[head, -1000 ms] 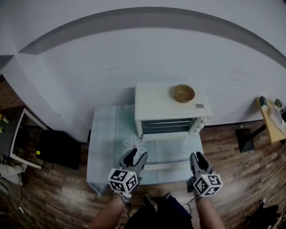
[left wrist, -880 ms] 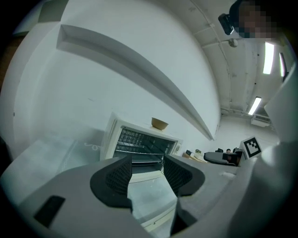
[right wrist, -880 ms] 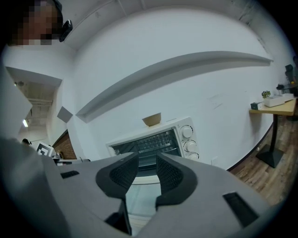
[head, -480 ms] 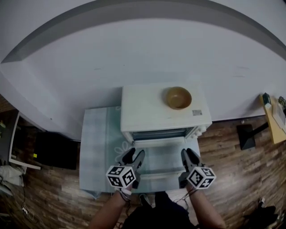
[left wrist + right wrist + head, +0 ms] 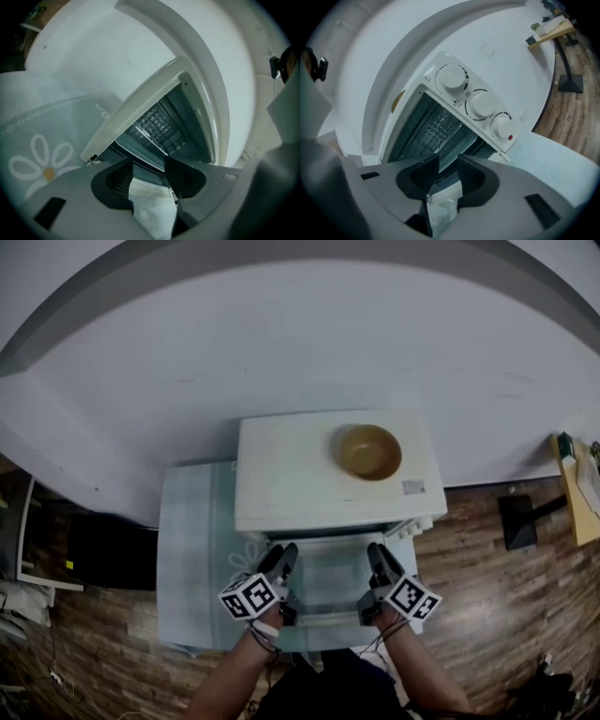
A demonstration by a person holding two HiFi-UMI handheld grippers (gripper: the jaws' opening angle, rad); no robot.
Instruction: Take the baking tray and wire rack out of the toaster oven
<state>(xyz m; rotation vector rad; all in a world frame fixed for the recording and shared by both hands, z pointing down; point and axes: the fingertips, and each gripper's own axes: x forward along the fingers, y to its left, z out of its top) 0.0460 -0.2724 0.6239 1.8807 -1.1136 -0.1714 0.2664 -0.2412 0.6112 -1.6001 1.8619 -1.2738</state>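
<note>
On the table (image 5: 192, 549), the oven (image 5: 309, 474) stands with its door (image 5: 330, 585) down. Our left gripper (image 5: 282, 557) and right gripper (image 5: 377, 555) hover before it, jaws apart and empty. The rack (image 5: 438, 125) and the tray (image 5: 462, 144) under it sit inside; we judge both are yet to come out.

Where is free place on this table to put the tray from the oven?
The cloth left of the toaster oven is bare. So is its top left of the bowl. Crowded in front: open door, left gripper, right gripper.

Likely a home room: toaster oven (image 5: 291, 486), tablecloth (image 5: 192, 554), wood floor (image 5: 487, 545).
</note>
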